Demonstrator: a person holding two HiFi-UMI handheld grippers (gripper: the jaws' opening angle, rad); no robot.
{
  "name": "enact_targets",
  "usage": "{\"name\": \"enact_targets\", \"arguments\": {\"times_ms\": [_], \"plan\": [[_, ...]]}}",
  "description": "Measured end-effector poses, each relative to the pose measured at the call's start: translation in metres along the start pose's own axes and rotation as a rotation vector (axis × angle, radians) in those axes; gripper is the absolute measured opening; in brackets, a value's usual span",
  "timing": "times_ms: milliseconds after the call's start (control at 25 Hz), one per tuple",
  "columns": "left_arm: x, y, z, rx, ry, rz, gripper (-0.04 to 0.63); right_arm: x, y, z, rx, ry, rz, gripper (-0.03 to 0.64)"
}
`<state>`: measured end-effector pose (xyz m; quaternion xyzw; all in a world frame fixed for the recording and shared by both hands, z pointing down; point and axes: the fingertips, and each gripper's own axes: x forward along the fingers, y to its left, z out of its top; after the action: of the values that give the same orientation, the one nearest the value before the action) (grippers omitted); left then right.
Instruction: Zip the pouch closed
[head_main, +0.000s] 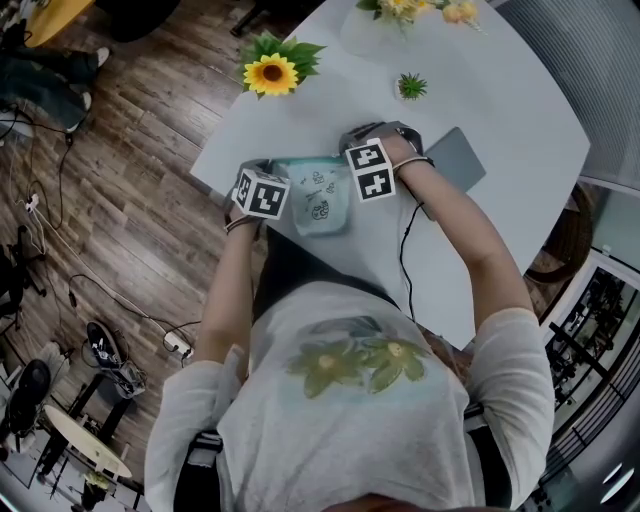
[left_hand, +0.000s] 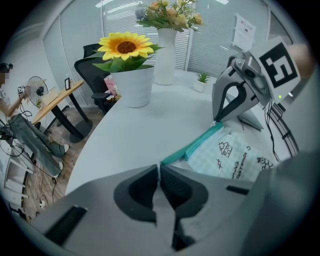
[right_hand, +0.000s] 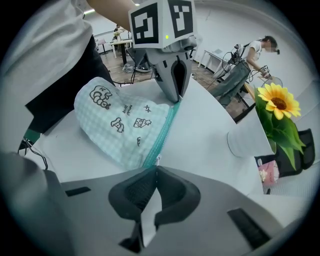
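A mint-green checked pouch (head_main: 318, 203) with small doodles and a teal zip lies on the white table (head_main: 500, 90), close to its near edge. My left gripper (head_main: 270, 178) is shut on the pouch's left zip end (left_hand: 172, 156), its jaws pinching the fabric tip. My right gripper (head_main: 362, 152) is at the other end of the zip. In the right gripper view its jaws are shut on the small white zip pull (right_hand: 157, 160). The teal zip (right_hand: 162, 135) runs straight between the two grippers. In the left gripper view the right gripper (left_hand: 226, 102) touches the far end of the zip.
A sunflower in a white pot (head_main: 272, 73) stands at the table's far left edge. A small green plant (head_main: 411, 86) and a flower vase (head_main: 400, 12) are further back. A grey tablet (head_main: 457, 160) lies right of the right gripper. A black cable (head_main: 404, 250) trails toward me.
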<state>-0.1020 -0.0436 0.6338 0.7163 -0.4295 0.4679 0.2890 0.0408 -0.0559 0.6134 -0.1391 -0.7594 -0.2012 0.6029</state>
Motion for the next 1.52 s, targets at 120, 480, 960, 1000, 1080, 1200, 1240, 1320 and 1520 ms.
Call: {"name": "enact_targets", "arguments": {"times_ms": [120, 480, 960, 1000, 1080, 1200, 1240, 1320, 1520], "plan": [[0.000, 0.000, 0.000, 0.001, 0.000, -0.001, 0.023, -0.001, 0.004, -0.010, 0.028, 0.005, 0.004, 0.017], [0.001, 0.000, 0.000, 0.008, 0.004, -0.001, 0.023, 0.003, 0.012, -0.013, 0.097, -0.018, -0.010, 0.017], [0.000, 0.000, 0.000, 0.036, 0.012, 0.005, 0.023, 0.008, 0.010, -0.014, 0.246, -0.038, -0.042, 0.018], [-0.001, 0.000, 0.000, 0.039, 0.006, 0.002, 0.023, 0.008, 0.010, -0.014, 0.269, -0.041, -0.039, 0.018], [-0.003, 0.000, 0.001, 0.020, -0.027, -0.017, 0.023, 0.008, 0.010, -0.015, 0.318, -0.051, -0.034, 0.019], [-0.007, 0.002, 0.004, -0.058, -0.095, -0.049, 0.023, 0.006, 0.013, -0.015, 0.371, -0.071, -0.038, 0.024], [-0.007, 0.004, 0.004, -0.076, -0.115, -0.047, 0.023, 0.004, 0.012, -0.015, 0.387, -0.082, -0.046, 0.041], [-0.009, 0.008, 0.006, -0.092, -0.148, -0.033, 0.040, -0.003, 0.011, -0.014, 0.437, -0.114, -0.073, 0.091], [-0.036, 0.019, 0.011, -0.218, -0.242, -0.027, 0.077, -0.029, 0.005, -0.014, 0.648, -0.243, -0.214, 0.092]]}}
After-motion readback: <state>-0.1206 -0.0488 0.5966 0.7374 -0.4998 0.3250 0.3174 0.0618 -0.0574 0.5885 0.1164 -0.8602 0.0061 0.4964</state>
